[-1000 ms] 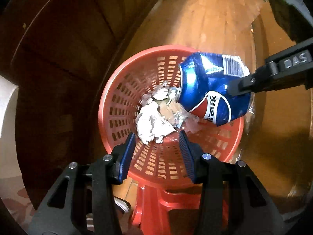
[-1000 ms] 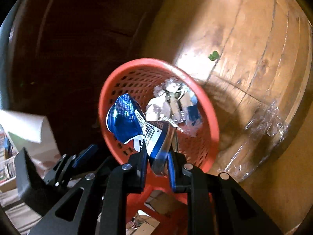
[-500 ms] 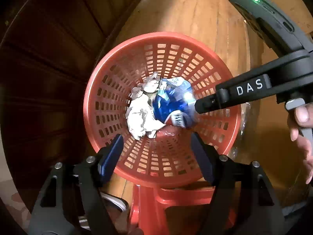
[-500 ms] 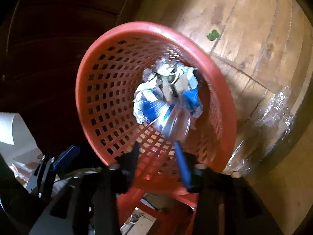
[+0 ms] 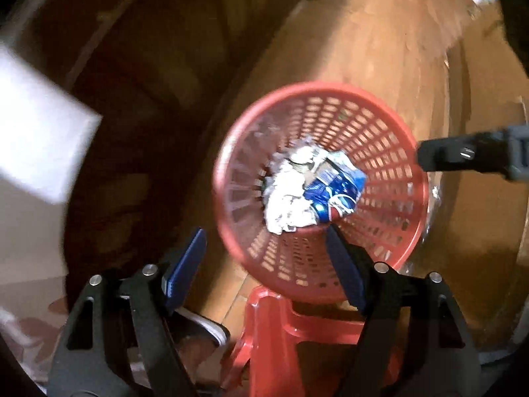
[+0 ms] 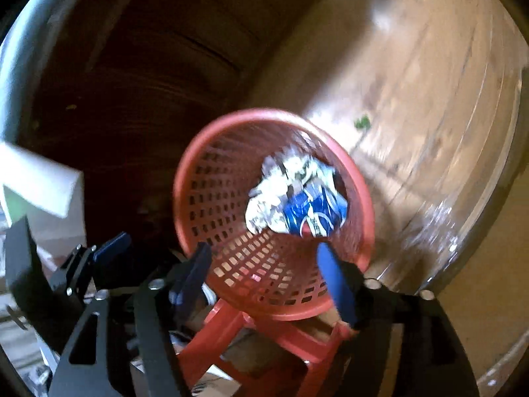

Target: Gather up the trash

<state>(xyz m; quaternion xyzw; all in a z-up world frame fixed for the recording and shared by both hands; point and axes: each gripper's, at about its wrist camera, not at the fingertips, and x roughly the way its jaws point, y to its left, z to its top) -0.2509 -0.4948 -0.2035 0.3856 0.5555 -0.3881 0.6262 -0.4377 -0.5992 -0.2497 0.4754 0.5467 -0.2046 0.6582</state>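
Left wrist view shows the crushed blue can (image 5: 337,192) now lying at the basket (image 5: 390,228) bottom, just right of the paper wad (image 5: 287,198); a second ago my right gripper (image 6: 264,281) pinched it. Both it and the left gripper (image 5: 264,264) are gaping, empty. So that piece's collected, next trash please.

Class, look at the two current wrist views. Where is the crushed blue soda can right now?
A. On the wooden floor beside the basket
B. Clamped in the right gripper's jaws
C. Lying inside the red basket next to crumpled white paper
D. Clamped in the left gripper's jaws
C: the crushed blue soda can lies at the bottom of the red basket against the crumpled white paper, while the right gripper and left gripper both have open, empty jaws.
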